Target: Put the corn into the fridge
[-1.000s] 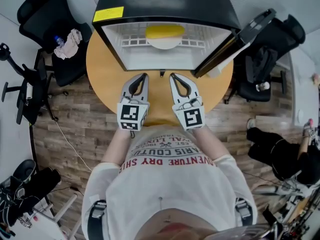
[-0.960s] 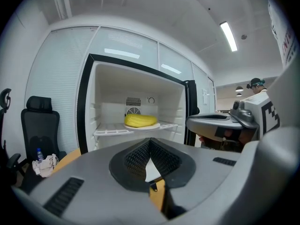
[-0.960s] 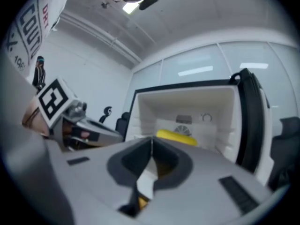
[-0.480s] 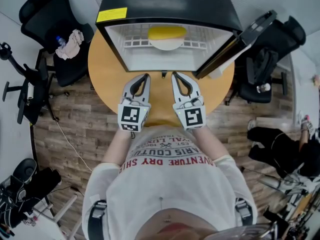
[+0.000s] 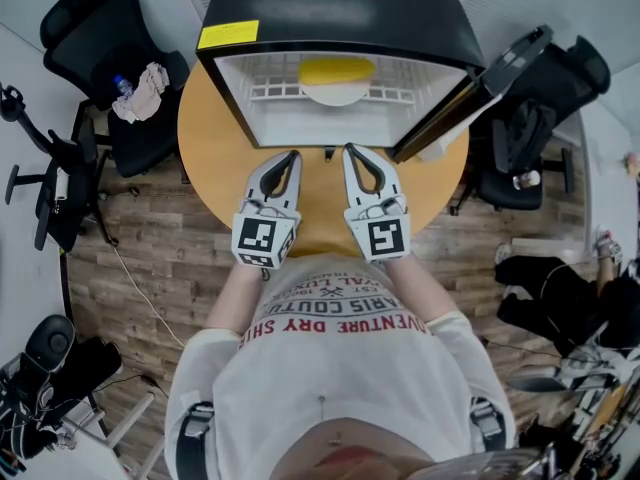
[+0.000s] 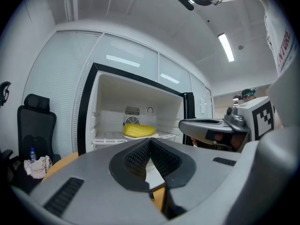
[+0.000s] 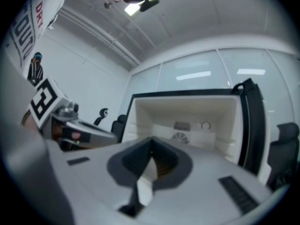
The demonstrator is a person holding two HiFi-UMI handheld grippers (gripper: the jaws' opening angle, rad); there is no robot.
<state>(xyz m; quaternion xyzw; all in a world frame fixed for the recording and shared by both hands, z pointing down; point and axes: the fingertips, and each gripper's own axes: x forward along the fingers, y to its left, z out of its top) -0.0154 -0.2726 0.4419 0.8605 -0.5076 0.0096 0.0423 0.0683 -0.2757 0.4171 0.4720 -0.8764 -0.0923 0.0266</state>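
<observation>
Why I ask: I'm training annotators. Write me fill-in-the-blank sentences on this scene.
1. The corn lies on a white ____ inside the fridge.
2. The fridge door stands ____.
3. The left gripper and the right gripper both have their jaws ____, with nothing between them.
Missing: plate; open; shut.

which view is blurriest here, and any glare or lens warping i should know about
Right gripper view is the softest: the fridge interior looks smeared. Left gripper view is sharper, with the corn crisp, a bright ceiling light and dark corners. Head view is sharp but fisheye-bent toward its edges.
</observation>
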